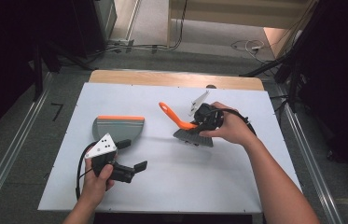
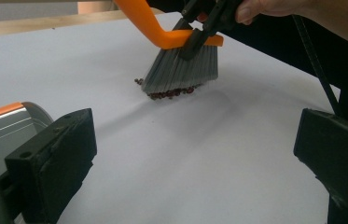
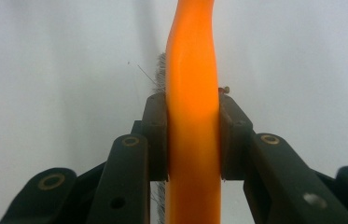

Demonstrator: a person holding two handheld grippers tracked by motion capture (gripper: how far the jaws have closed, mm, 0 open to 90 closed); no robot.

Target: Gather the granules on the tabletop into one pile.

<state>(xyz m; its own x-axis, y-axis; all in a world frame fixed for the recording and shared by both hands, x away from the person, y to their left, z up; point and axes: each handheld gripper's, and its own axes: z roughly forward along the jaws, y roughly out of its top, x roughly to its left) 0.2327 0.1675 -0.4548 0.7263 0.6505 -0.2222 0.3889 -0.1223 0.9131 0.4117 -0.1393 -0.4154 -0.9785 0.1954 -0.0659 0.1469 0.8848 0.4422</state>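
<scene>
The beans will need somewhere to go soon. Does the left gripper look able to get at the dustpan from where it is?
Probably yes. The left gripper sits open just beside the dustpan, with bare table between them; the brush and right gripper work farther off.

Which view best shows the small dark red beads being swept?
The left gripper view: the beads lie plainly along the bristle tips of the brush. In the high view they are too small to tell. The right gripper view looks along the orange handle clamped in the right gripper.

High view: above the near edge, looking forward and down on the white table. Gripper views: low, close, both sharing the brush.
</scene>
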